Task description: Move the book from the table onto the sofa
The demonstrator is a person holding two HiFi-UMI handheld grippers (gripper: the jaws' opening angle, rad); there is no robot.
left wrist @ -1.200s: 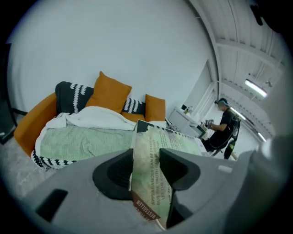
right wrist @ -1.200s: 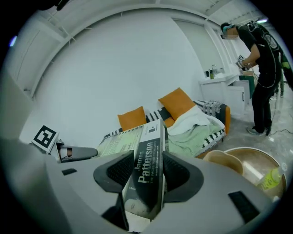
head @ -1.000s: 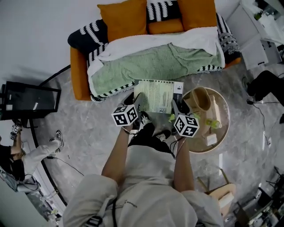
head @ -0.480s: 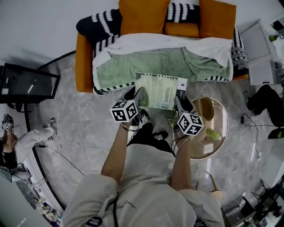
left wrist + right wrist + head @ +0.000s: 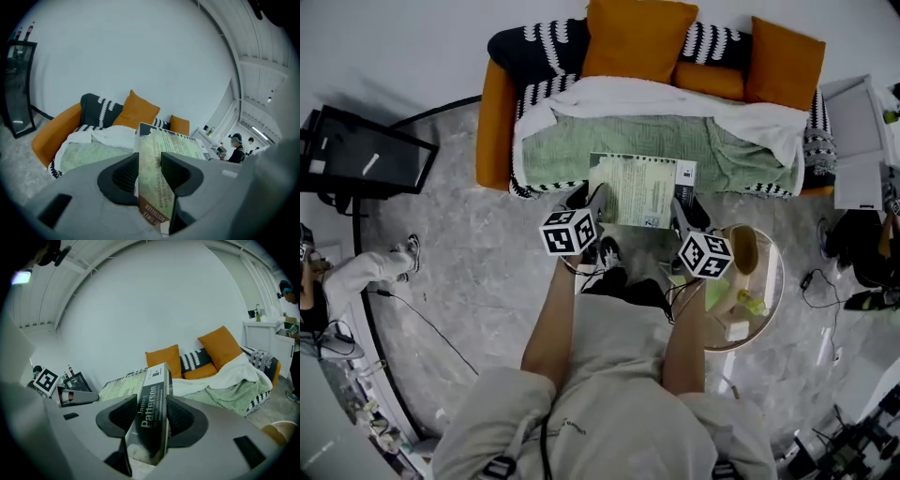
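Left hand-held gripper [image 5: 150, 176] first: its jaws have just been closing, and the book [image 5: 642, 190] stands between them, the pads pressed on the cover side edge. Across from it, the right hand-held gripper [image 5: 152, 416] is clamped on the spine side, lettering showing between its pads. So it's a two-sided hold, with the book carried flat and level out in front of the person.

Progress, as I read it: the lift is done. The book is off the round worktop [image 5: 773, 300], which sits low at the right, beside the right arm. In the head view the book's far edge overlaps the front edge of the sofa [image 5: 497, 122], while its near half hangs over the floor [image 5: 478, 244]. What's left is to carry it further over the seat, lower it and let go on both sides.

Room to work looks generous. The green blanket [image 5: 609, 145] covers a broad, bare stretch of seat straight ahead. The orange cushions [image 5: 637, 37] and a white throw [image 5: 675, 98] keep to the back. The one thing to mind is the worktop rim close by on the right; the black stand [image 5: 366, 155] on the left is well apart.
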